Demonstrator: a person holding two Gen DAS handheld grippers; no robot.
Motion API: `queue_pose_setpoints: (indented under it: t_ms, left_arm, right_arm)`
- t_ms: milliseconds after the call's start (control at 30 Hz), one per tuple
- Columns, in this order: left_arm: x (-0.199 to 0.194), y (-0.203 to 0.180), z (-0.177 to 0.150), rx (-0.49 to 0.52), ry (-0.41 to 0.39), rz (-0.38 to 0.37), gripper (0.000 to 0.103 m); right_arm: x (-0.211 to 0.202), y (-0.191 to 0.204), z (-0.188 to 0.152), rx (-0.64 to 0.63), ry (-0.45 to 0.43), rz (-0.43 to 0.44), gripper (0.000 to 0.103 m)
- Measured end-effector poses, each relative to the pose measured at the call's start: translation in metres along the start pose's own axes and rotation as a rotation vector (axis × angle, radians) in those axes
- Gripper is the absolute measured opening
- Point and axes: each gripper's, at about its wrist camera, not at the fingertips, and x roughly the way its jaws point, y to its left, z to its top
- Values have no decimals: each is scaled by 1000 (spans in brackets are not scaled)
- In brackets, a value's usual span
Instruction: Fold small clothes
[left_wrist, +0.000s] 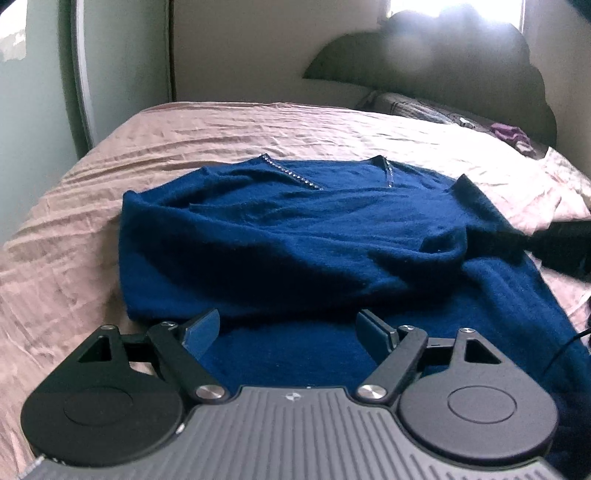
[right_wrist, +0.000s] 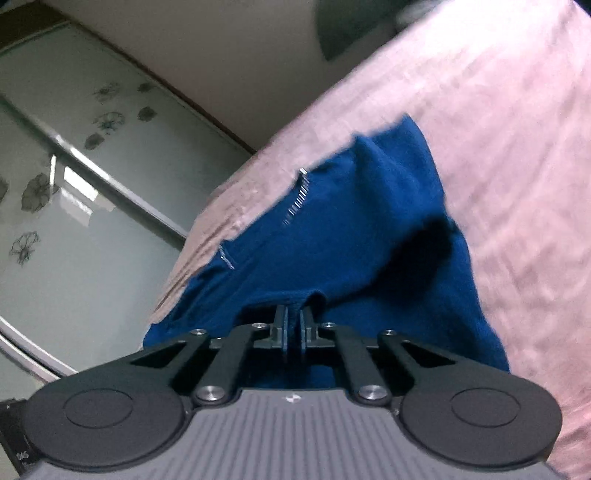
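A dark blue knit top (left_wrist: 295, 236) with a sparkly V-neck trim lies on the pink bed sheet (left_wrist: 184, 136), partly folded over itself. My left gripper (left_wrist: 288, 332) is open and empty, just above the near part of the top. My right gripper (right_wrist: 293, 325) is shut on an edge of the blue top (right_wrist: 351, 229), which it holds lifted; the cloth drapes away from its fingers. The right gripper also shows as a dark shape at the right edge of the left wrist view (left_wrist: 565, 247).
The bed's dark headboard (left_wrist: 443, 66) and a patterned pillow (left_wrist: 417, 107) are at the far right, with a purple item (left_wrist: 513, 134) beside it. A wardrobe with flowered glass doors (right_wrist: 74, 166) stands beside the bed. A black cable (left_wrist: 569, 343) hangs at right.
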Motion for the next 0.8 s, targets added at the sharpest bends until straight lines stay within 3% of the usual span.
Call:
queue_pose_setpoints:
  t_ms: [167, 300, 433, 500, 567, 600, 800]
  left_arm:
    - [2, -6, 0, 54, -22, 11, 83]
    - [5, -2, -2, 43, -8, 21, 85]
    - [3, 5, -6, 11, -3, 3, 85]
    - [3, 7, -7, 8, 0, 6, 85]
    - [2, 9, -8, 8, 4, 7, 86]
    - [3, 9, -8, 7, 6, 7, 86]
    - [6, 10, -6, -17, 15, -10, 86]
  right_arm:
    - [-12, 51, 36, -146, -60, 82, 4]
    - [-18, 88, 58, -247, -111, 111, 4]
    - [-17, 90, 60, -258, -132, 53, 6]
    - [-12, 71, 52, -176, -84, 14, 16]
    - [-9, 49, 39, -87, -36, -22, 74]
    - [-10, 37, 29, -32, -30, -28, 83]
    - [-1, -6, -29, 201, 129, 49, 82]
